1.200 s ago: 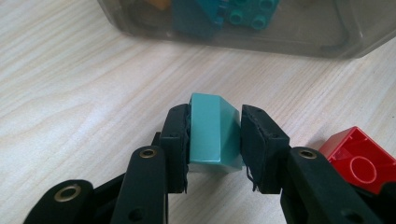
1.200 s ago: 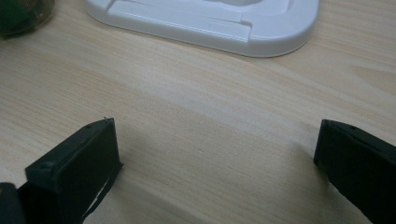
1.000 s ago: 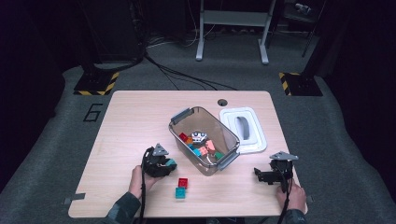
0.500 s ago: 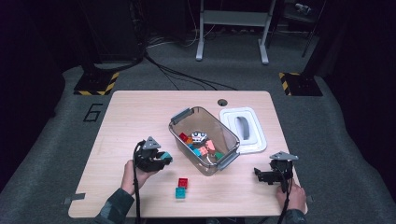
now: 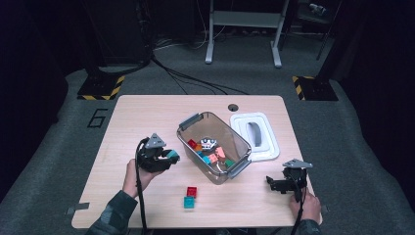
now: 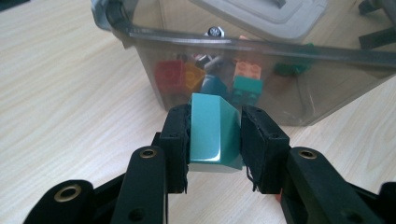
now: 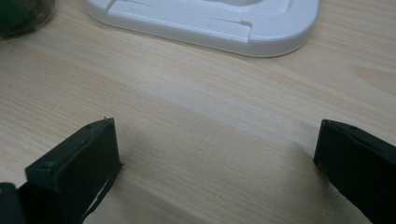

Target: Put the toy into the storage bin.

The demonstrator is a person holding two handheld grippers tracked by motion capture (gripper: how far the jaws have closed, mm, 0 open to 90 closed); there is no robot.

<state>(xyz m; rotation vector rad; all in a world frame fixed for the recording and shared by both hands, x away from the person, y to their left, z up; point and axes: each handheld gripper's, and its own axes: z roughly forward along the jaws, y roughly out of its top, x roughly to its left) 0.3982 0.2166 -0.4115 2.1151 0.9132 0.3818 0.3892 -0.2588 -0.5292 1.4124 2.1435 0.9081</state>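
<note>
Teal and glossy, the brick (image 6: 215,133) sits clamped between the fingers (image 6: 180,140) of my left gripper (image 5: 169,157), its sloped top catching the light; both pads press on its sides. I hold it above the wooden surface (image 5: 147,112), just beside the left wall of the smoky clear tub (image 5: 193,147), apart from the rim. Through the tub's wall I see red, orange and teal bricks piled together, with a small wheel on top. On the surface in front of the tub lie a red brick (image 5: 192,191) and a teal brick (image 5: 189,201), touching each other. The white lid (image 5: 266,147) lies flat just right of the tub. My right gripper (image 5: 278,184) rests near the surface's right front corner, its fingers (image 7: 81,161) spread wide with nothing between them. On the grey floor to the left of the surface I can read a painted "6" (image 5: 97,118).
</note>
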